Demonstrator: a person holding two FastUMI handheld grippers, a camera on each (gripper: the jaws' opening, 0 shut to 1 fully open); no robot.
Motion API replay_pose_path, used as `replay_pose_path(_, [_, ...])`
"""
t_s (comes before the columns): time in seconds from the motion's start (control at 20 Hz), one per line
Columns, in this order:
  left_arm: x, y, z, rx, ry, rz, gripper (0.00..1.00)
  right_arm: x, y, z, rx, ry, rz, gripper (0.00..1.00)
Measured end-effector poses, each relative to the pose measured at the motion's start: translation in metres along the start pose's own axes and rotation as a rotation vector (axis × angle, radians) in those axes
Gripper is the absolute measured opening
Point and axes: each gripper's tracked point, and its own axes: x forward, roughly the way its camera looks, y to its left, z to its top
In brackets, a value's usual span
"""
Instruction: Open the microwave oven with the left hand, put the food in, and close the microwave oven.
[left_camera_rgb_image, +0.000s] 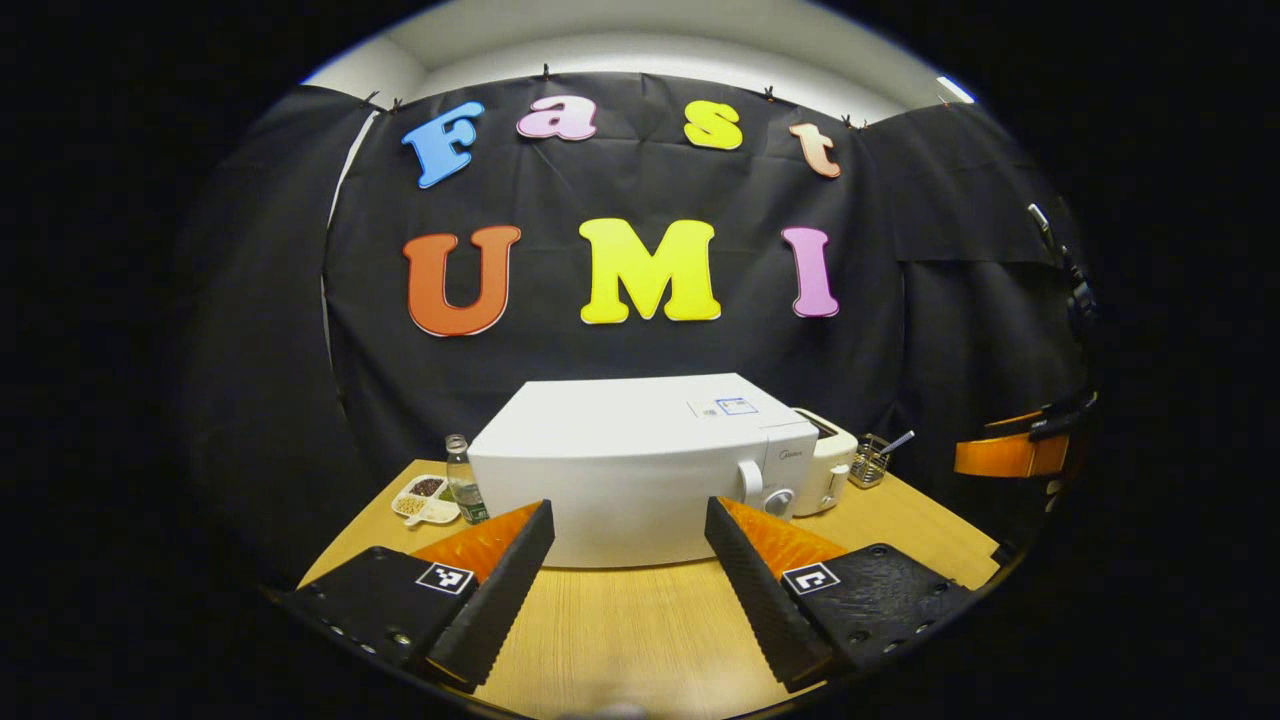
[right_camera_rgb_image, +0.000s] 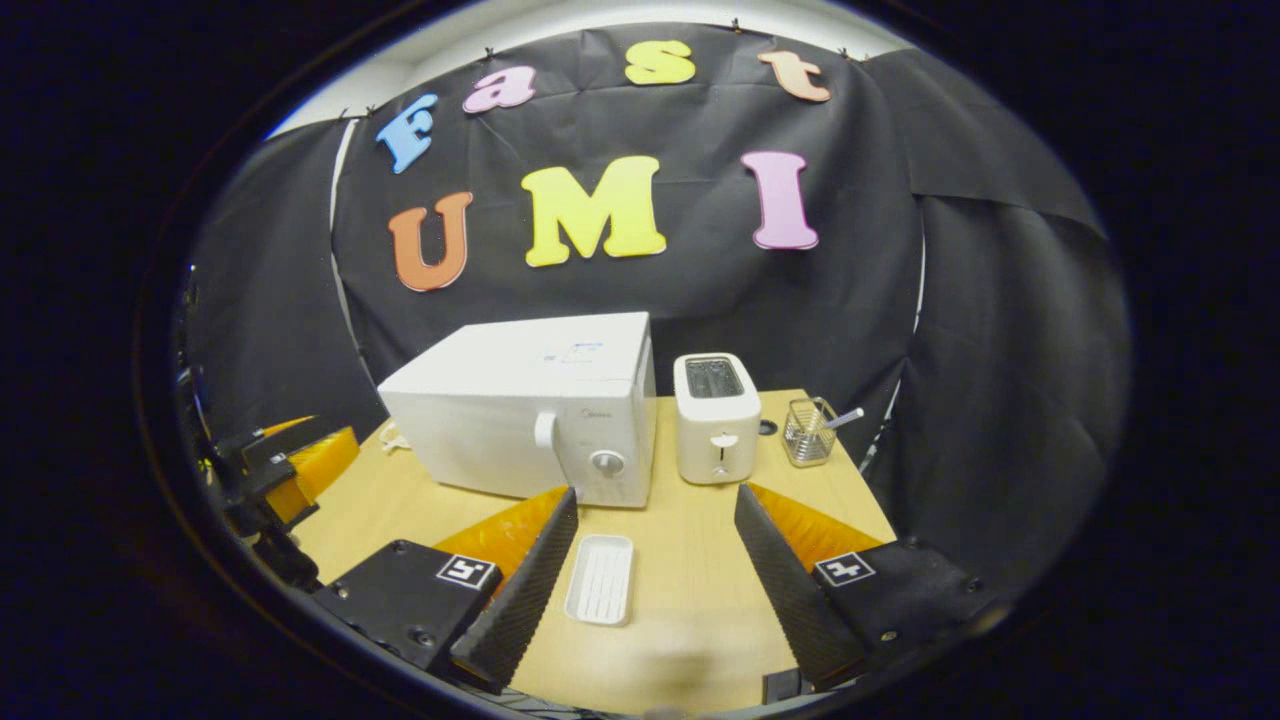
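Observation:
The white microwave stands on the wooden table with its door shut, its handle and dial at the right of the front. My left gripper is open just in front of it, touching nothing. In the right gripper view the microwave sits back left. A small white ridged dish lies on the table close to the left finger of my open right gripper. I cannot tell what the dish holds. The left gripper appears at the left edge there.
A white toaster stands right of the microwave, with a wire utensil holder beyond it. Left of the microwave are a glass bottle and a divided snack tray. The right gripper shows at the far right.

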Motion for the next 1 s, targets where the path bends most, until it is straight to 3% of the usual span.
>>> replay_pose_path(0.2, [-0.032, 0.018, 0.032, 0.002, -0.044, 0.029, 0.96, -0.012, 0.020, 0.021, 0.021, -0.074, 0.014, 1.00])
replay_pose_path(0.25, [-0.037, 0.021, 0.041, 0.002, -0.057, 0.035, 0.96, -0.016, 0.024, 0.028, 0.022, -0.094, 0.015, 0.91])
replay_pose_path(0.3, [-0.042, 0.026, 0.048, 0.006, -0.068, 0.044, 0.96, -0.019, 0.027, 0.034, 0.022, -0.113, 0.015, 1.00])
replay_pose_path(0.5, [-0.061, 0.042, 0.067, 0.000, -0.089, 0.080, 0.96, -0.038, 0.041, 0.062, 0.027, -0.191, 0.017, 1.00])
replay_pose_path(0.55, [-0.065, 0.045, 0.071, -0.007, -0.092, 0.084, 0.96, -0.043, 0.044, 0.069, 0.023, -0.214, 0.019, 0.90])
replay_pose_path(0.6, [-0.067, 0.050, 0.075, -0.010, -0.099, 0.091, 0.96, -0.048, 0.048, 0.076, 0.014, -0.231, 0.018, 1.00])
replay_pose_path(0.85, [-0.076, 0.060, 0.087, -0.044, -0.110, 0.113, 0.96, -0.074, 0.061, 0.104, -0.008, -0.304, 0.012, 1.00])
replay_pose_path(0.9, [-0.077, 0.063, 0.091, -0.046, -0.118, 0.118, 0.96, -0.079, 0.064, 0.108, -0.011, -0.317, 0.014, 0.90])
replay_pose_path(0.95, [-0.078, 0.065, 0.093, -0.044, -0.122, 0.119, 0.96, -0.083, 0.066, 0.111, -0.017, -0.327, 0.012, 1.00])
replay_pose_path(1.0, [-0.079, 0.066, 0.095, -0.040, -0.129, 0.119, 0.96, -0.086, 0.067, 0.116, -0.025, -0.338, 0.010, 1.00])
